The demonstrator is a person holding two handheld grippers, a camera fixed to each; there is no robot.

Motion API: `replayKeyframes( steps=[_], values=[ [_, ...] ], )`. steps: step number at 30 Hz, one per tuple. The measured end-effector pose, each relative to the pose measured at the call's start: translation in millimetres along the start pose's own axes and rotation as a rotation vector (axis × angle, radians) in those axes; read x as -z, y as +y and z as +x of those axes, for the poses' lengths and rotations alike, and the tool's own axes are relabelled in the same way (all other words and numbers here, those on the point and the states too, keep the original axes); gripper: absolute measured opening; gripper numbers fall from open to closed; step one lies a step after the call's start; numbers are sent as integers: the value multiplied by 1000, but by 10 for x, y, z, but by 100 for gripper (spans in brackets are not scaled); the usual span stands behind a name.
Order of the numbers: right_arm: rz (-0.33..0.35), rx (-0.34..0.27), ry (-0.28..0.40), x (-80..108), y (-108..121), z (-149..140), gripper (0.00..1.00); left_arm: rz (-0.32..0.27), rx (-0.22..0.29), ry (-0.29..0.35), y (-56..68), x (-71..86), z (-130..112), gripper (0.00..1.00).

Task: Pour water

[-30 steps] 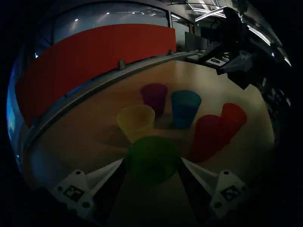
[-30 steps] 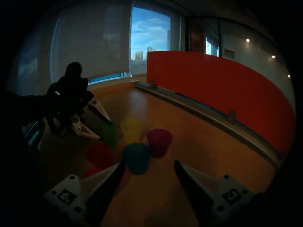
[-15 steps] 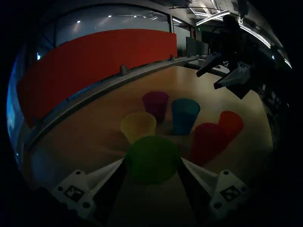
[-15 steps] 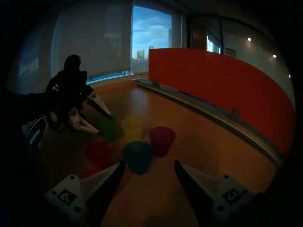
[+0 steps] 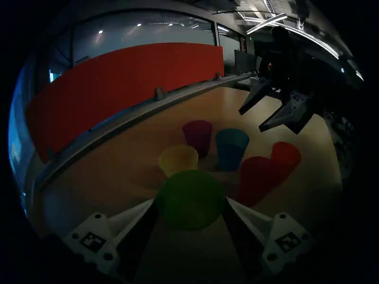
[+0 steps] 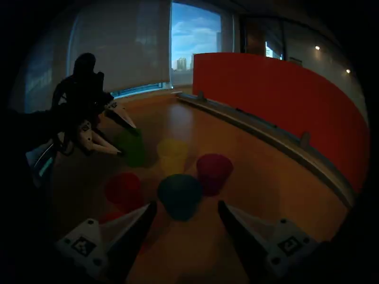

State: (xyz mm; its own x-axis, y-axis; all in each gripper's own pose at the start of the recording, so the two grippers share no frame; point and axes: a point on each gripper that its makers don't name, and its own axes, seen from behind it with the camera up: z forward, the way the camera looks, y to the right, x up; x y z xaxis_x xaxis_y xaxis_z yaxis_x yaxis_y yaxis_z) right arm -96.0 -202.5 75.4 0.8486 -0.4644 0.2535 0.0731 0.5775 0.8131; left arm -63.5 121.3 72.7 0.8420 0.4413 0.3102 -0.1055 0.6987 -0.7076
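Dimly lit, the left gripper view gives us the left gripper [image 5: 190,204] closed around a green cup [image 5: 190,199]. The cup is translucent plastic, round and tapered, and both pale fingers press on its sides. Beyond it stand more cups of the same shape, close together: a yellow cup [image 5: 178,160], a purple cup [image 5: 198,136], a blue cup [image 5: 231,148], a red cup [image 5: 258,180] and a second red cup [image 5: 285,158] just behind that one. We cannot tell whether any cup holds water. They rest on a smooth wooden table [image 5: 128,161], edged by a grey rail [image 5: 123,124] under a long red panel [image 5: 128,80]. Strip ceiling lights [image 5: 265,21] glow overhead. The right gripper [image 5: 251,122] hangs above the far side of the table, its fingers spread apart and pointing down towards the cups.

From the right gripper view, we look along the right gripper [image 6: 186,204], which is spread wide with nothing between its fingers. The blue cup [image 6: 180,194] stands just beyond its tips. Around it are the purple cup [image 6: 214,173], the yellow cup [image 6: 171,154] and the red cup [image 6: 124,189]. Farther left, the left gripper [image 6: 128,140] clasps the green cup [image 6: 131,146], and a dark hand [image 6: 80,102] holds the gripper from behind. A bright window [image 6: 194,42] shows sky beside the red panel [image 6: 284,104].
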Motion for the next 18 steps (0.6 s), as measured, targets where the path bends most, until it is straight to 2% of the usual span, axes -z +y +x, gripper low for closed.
replayKeyframes(
  steps=[18],
  values=[
    [32, 13, -48, -408, -37, -134, 96, 16, 6, 28, -26, 179, 70, 88]
  ],
)
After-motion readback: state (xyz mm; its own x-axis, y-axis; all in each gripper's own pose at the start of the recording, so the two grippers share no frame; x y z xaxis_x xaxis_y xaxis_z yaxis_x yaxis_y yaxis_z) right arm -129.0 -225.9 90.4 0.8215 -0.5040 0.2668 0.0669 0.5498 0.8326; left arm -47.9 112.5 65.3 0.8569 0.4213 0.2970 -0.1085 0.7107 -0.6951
